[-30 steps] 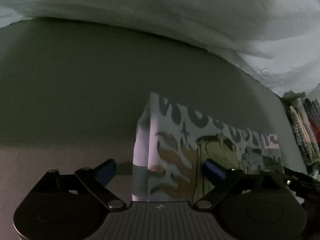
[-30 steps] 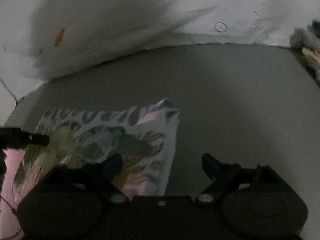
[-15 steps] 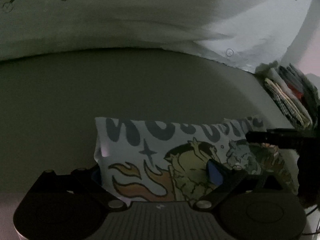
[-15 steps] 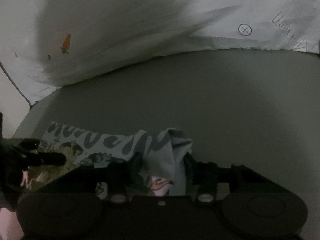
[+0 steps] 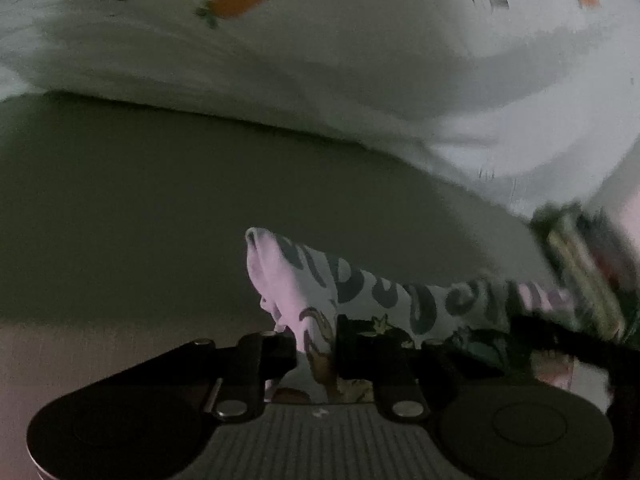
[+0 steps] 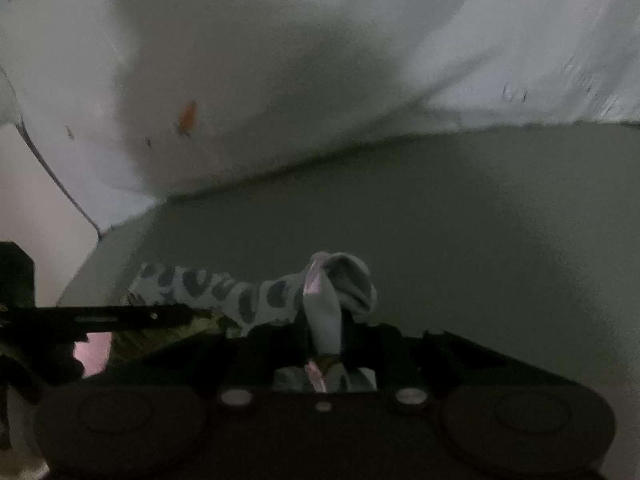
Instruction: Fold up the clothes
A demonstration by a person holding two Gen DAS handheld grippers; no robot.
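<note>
Dim, grainy views throughout; right edge of the left wrist view smeared by motion blur, so the stack of folded clothes (image 5: pixel 580 276) there readable only as striped, layered fabric. Lower part of the printed garment (image 5: pixel 360 292) hidden behind each tool body; print legible only as dark rounded letters along the upper edge and yellowish figures below. Left tool (image 5: pixel 316 348) pitched downward, jaws just closed and now clamped on one bunched end of the garment, pale pink cloth pinched between the pads. Right tool (image 6: pixel 324 344) likewise pitched downward, jaws just closed and now gripping the opposite end, a grey-white fold of the garment (image 6: pixel 256 296) bulging above the pads. Garment stretched between the two tools, sagging slightly, over the grey-green bed surface (image 5: pixel 140 208); contact with the surface beneath impossible to judge. Other tool visible in each view only as a dark bar cut off at the frame edge. Behind, a white cover with orange carrot prints (image 5: pixel 236 4) heaped along the far edge of the surface, its top cropped by the lens circle.
</note>
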